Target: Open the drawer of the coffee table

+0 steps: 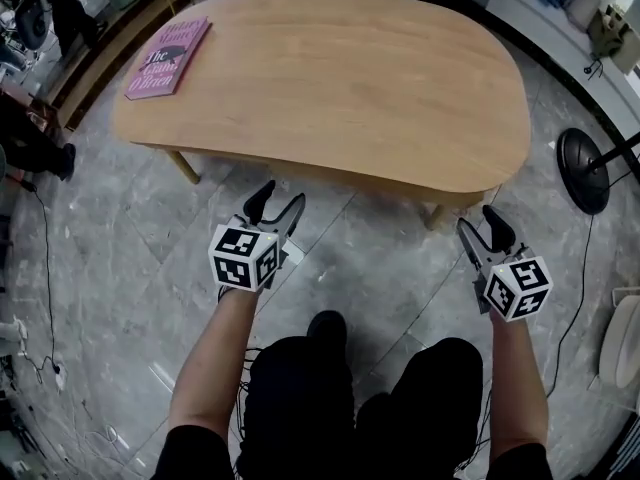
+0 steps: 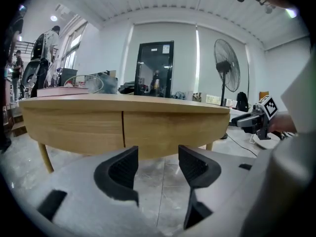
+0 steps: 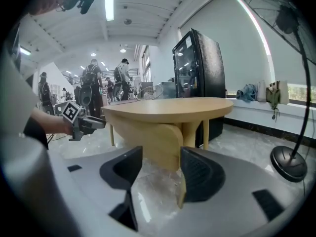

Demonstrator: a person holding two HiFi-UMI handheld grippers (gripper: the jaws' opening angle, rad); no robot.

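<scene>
The oval wooden coffee table [image 1: 330,78] stands in front of me. In the left gripper view its near side shows two drawer fronts [image 2: 74,128], split by a vertical seam, both closed flush. My left gripper [image 1: 280,198] hangs low before that side, a short way off the wood, open with nothing between its fingers [image 2: 121,169]. My right gripper [image 1: 478,220] is near the table's right end, facing a curved leg [image 3: 165,142]; it is open and empty too. Each gripper shows in the other's view: the right gripper [image 2: 254,120] and the left gripper [image 3: 81,122].
A pink book [image 1: 168,56] lies on the table's far left corner. A standing fan's round base [image 1: 585,171] sits on the floor to the right, with a cable running past it. A black fridge [image 3: 197,68] stands behind the table. People stand far back [image 3: 91,85].
</scene>
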